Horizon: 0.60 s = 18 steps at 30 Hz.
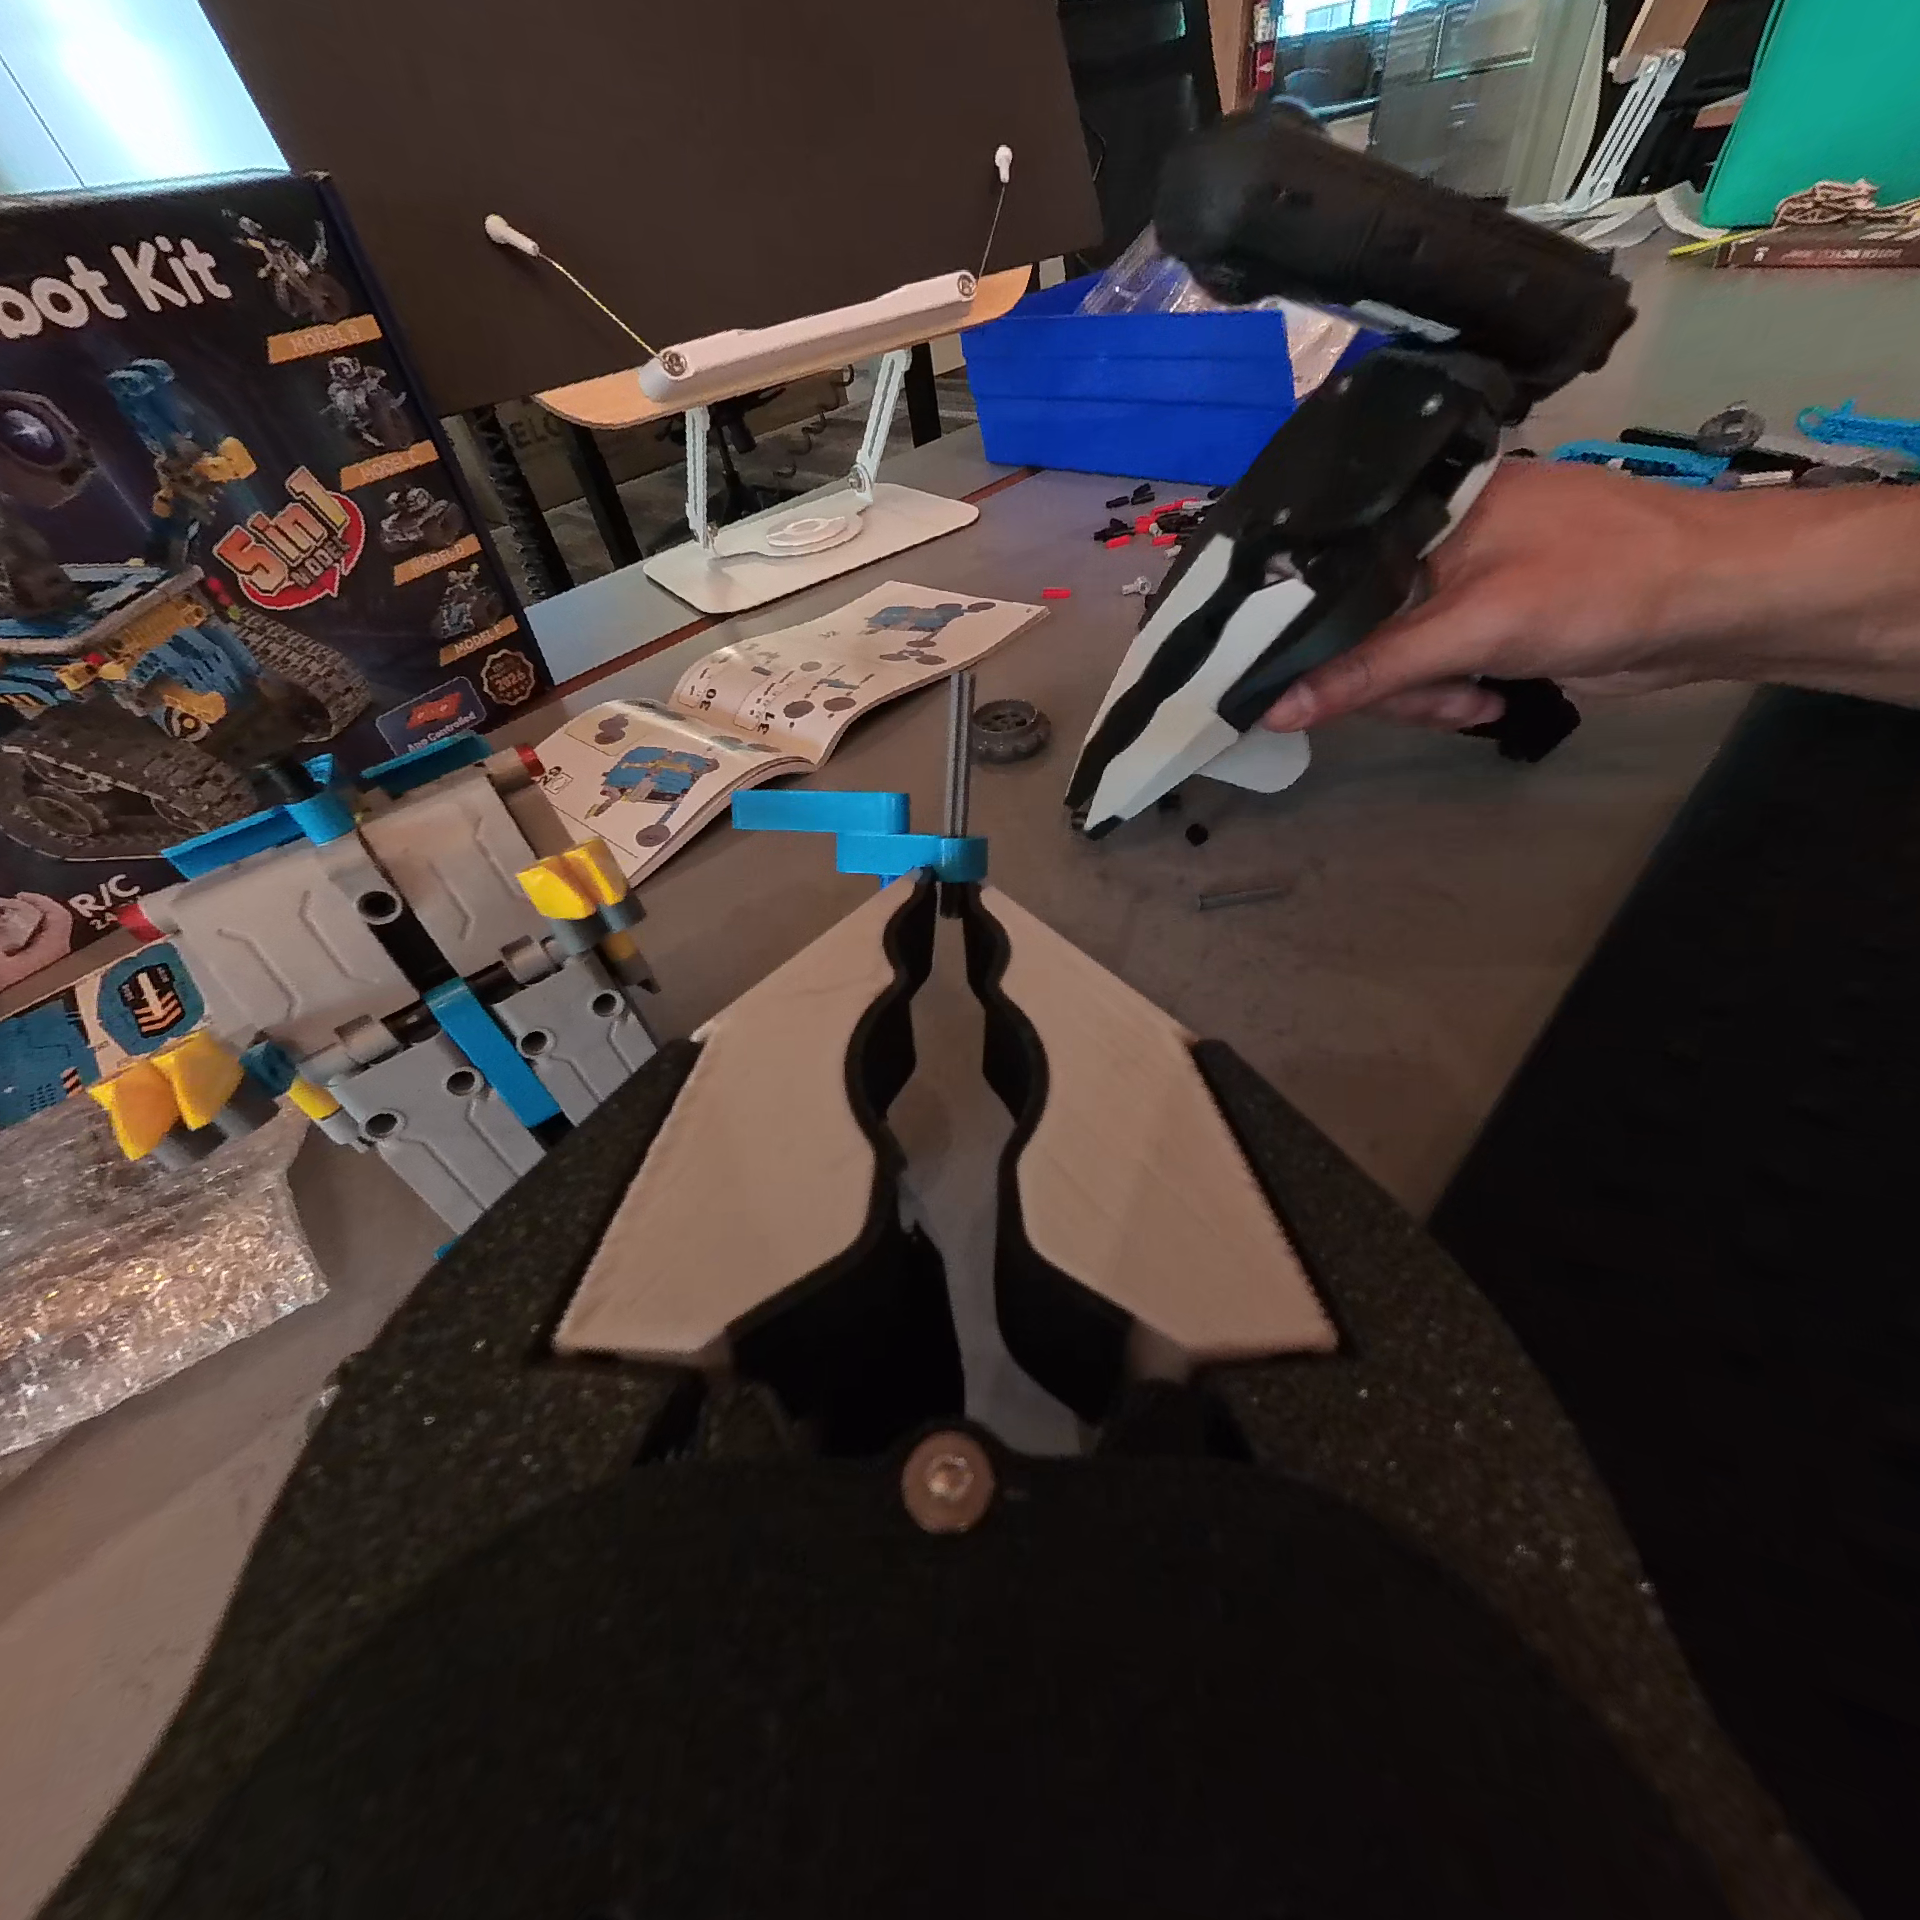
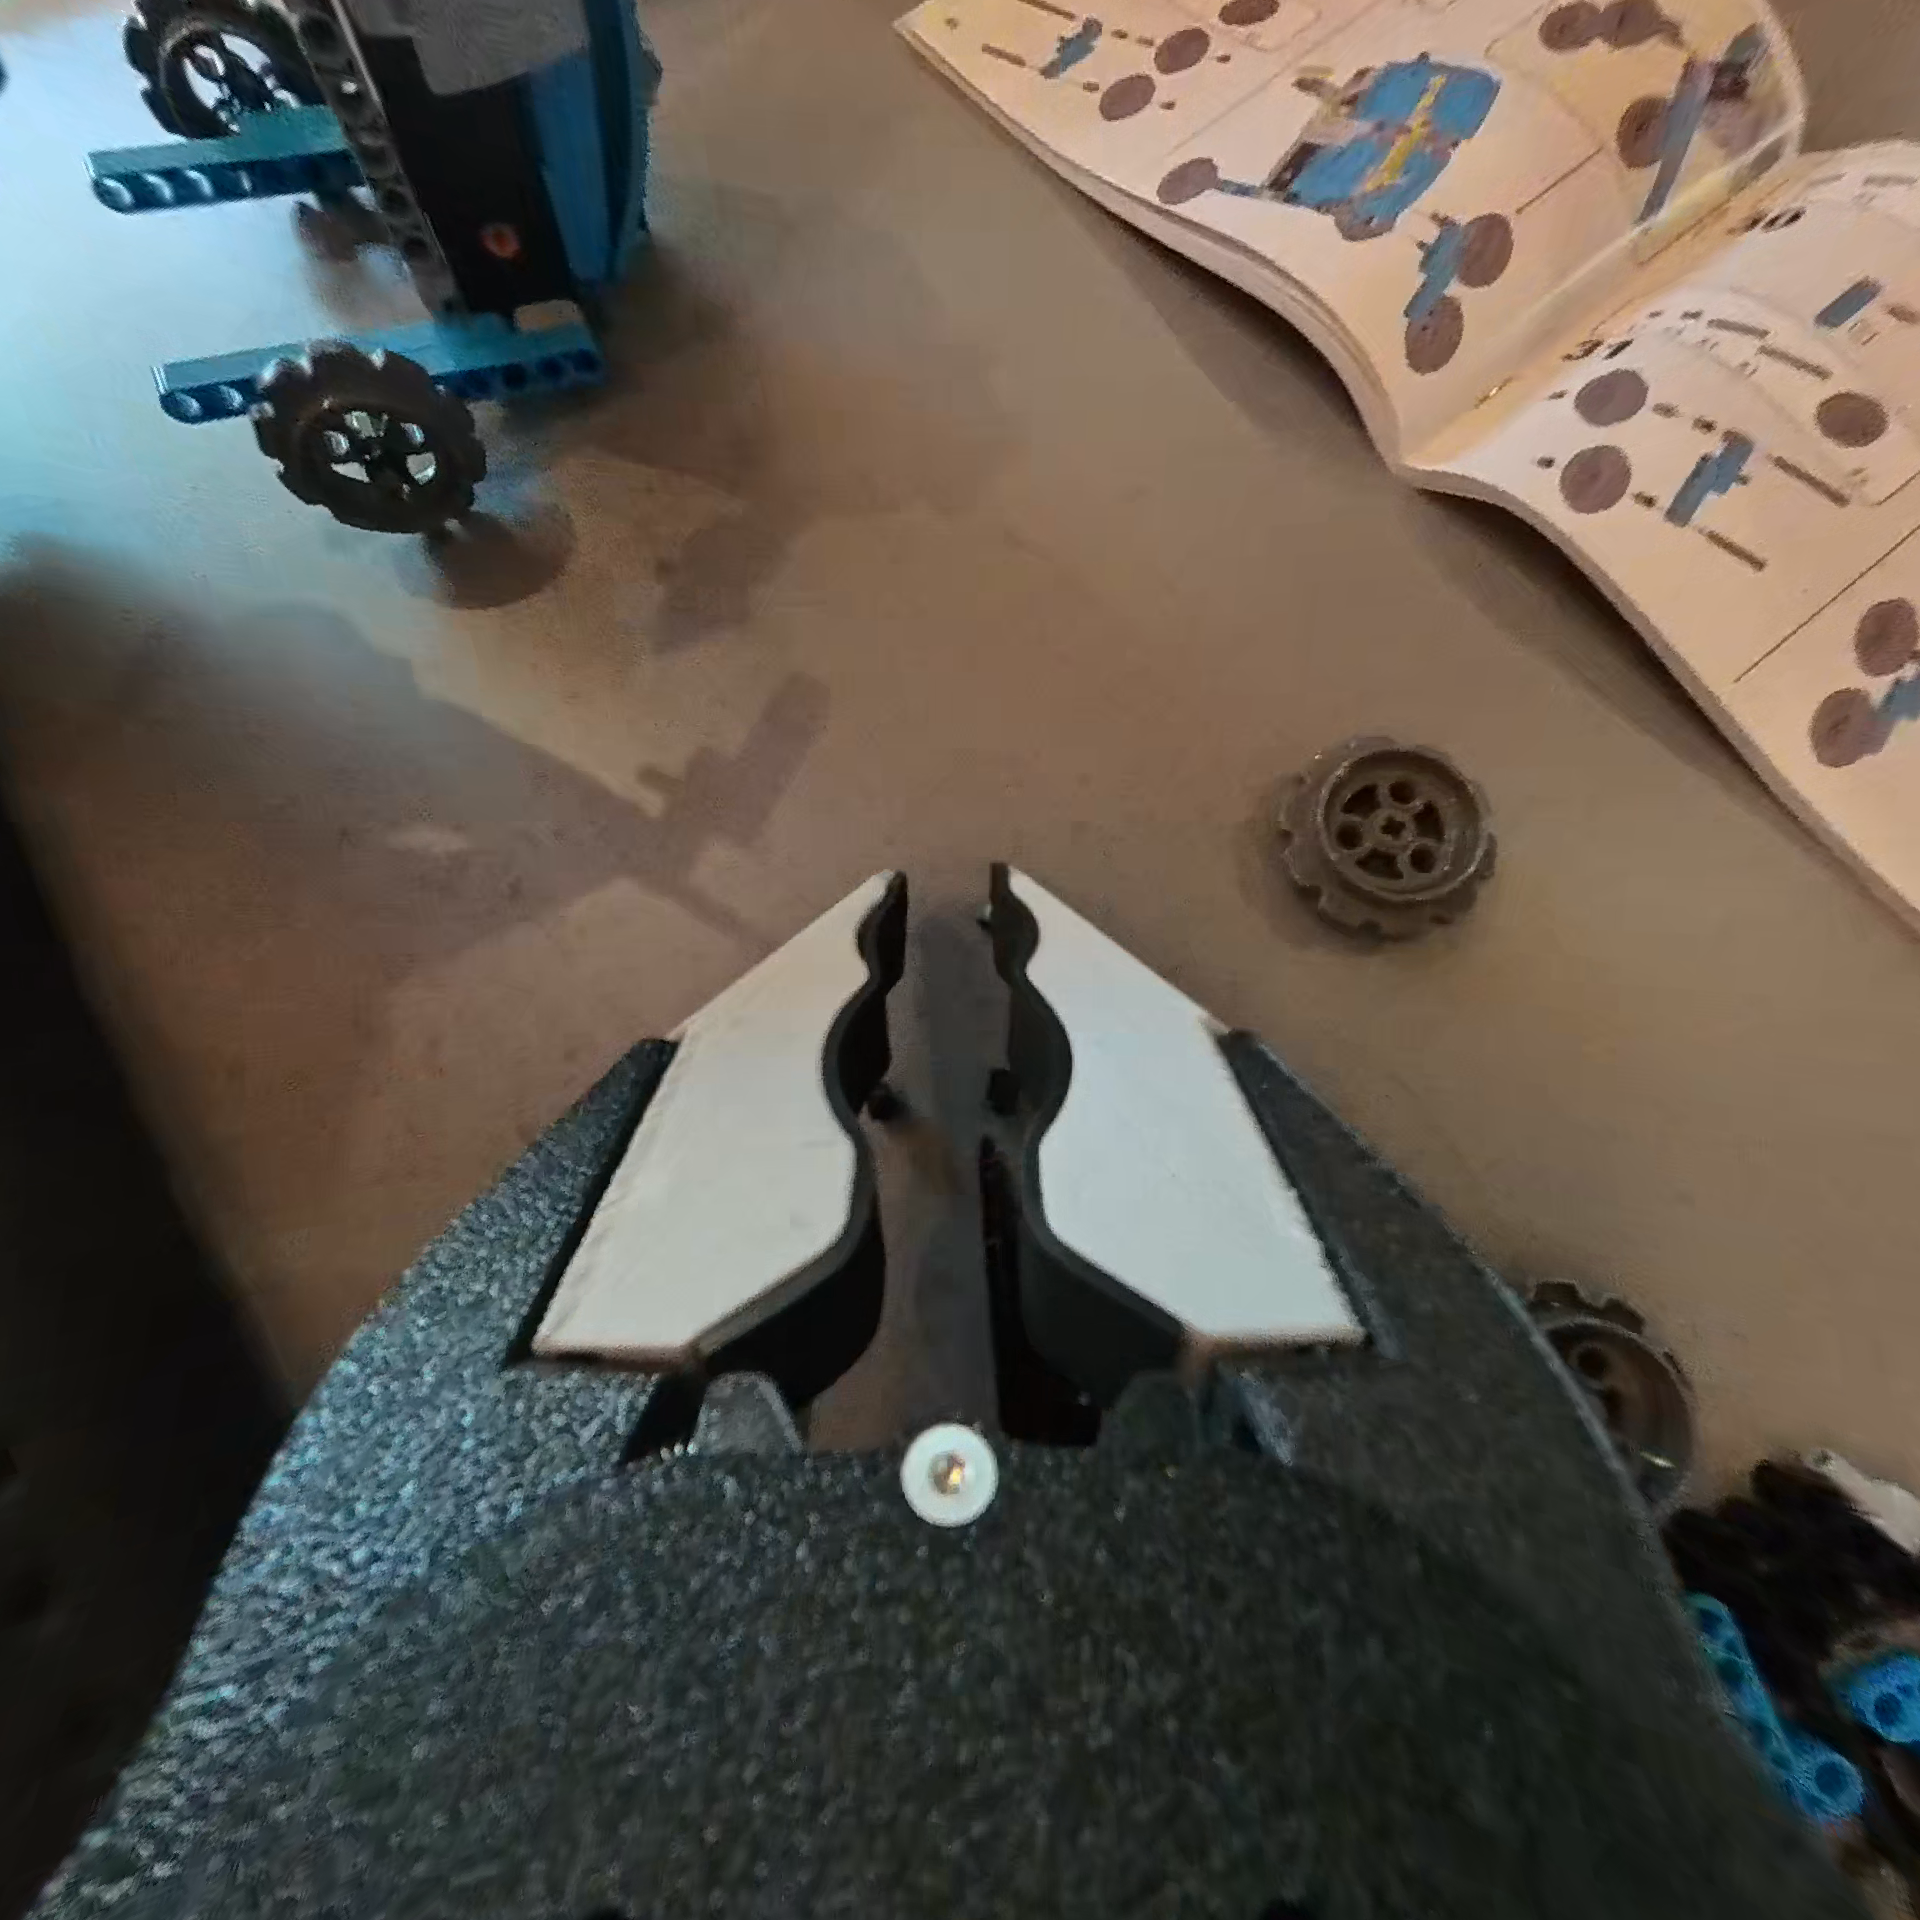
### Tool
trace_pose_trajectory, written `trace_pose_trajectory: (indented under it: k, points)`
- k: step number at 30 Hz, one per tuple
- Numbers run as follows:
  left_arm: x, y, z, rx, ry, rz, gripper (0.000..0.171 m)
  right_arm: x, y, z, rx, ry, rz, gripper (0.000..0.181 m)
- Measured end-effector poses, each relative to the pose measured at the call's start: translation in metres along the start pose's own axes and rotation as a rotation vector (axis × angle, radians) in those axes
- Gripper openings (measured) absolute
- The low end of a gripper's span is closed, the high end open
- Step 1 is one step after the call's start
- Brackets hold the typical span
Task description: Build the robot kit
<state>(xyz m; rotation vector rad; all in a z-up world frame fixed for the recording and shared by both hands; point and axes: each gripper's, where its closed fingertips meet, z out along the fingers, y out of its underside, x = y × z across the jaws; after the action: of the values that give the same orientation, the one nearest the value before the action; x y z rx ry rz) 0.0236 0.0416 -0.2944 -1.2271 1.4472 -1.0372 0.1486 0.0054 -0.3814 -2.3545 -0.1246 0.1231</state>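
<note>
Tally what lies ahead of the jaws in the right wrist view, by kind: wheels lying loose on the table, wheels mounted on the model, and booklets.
Loose wheels: 2
Mounted wheels: 2
Booklet: 1
Total: 5

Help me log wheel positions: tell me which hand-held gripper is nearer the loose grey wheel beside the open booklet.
Right. The right hand-held gripper hovers just beside the loose grey wheel, tips slightly parted. The left hand-held gripper sits farther back from it, clamping a blue piece with a grey axle.
</note>
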Motion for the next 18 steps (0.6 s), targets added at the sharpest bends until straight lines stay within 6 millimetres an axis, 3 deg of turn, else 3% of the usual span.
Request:
trace_pose_trajectory:
  k: [7,13,18]
  points:
    - [-0.001,0.0,0.0,-0.001,0.0,-0.006,0.004,0.008,0.005,-0.001,-0.023,0.04,-0.013,0.015]
    - [-0.001,0.001,0.001,-0.004,0.002,-0.01,0.004,0.031,0.006,-0.019,-0.023,0.066,0.006,0.015]
    - [-0.002,0.003,0.003,-0.013,0.002,-0.01,0.004,0.017,0.011,-0.006,-0.069,-0.011,0.054,0.02]
